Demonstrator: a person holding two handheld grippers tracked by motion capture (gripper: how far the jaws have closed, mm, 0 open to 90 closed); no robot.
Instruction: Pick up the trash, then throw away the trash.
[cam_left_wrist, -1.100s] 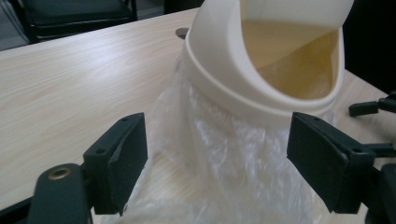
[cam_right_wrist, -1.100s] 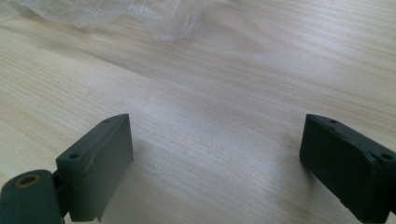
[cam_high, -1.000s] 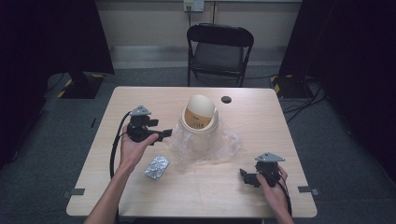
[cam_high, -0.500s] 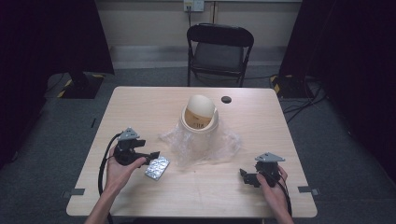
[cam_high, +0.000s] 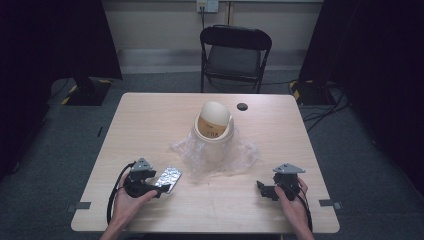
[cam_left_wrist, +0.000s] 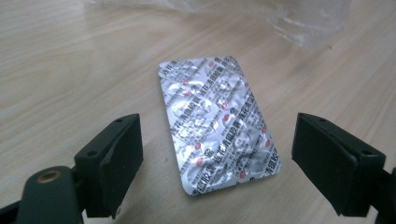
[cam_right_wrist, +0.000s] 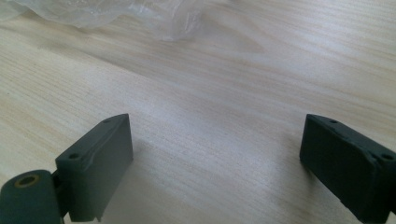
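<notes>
A silver foil blister pack (cam_high: 169, 178) (cam_left_wrist: 215, 121) with red print lies flat on the wooden table (cam_high: 150, 125), front left. My left gripper (cam_high: 159, 190) (cam_left_wrist: 217, 163) stands open right at it, one jaw on each side of the pack's near end, not touching it. My right gripper (cam_high: 261, 189) (cam_right_wrist: 215, 163) rests open low over bare wood at the front right, nothing between its jaws. A small cream swing-lid bin (cam_high: 213, 125) stands mid-table in a clear plastic bag (cam_high: 240, 152) that spreads crumpled around its base.
A small black round object (cam_high: 242, 106) lies behind the bin. A black folding chair (cam_high: 235, 52) stands past the table's far edge. The bag's crumpled edge (cam_left_wrist: 299, 23) (cam_right_wrist: 107, 14) lies just beyond both grippers.
My left gripper has moved from beside the bin toward the near edge and come down to the blister pack. The right gripper has stayed put.
</notes>
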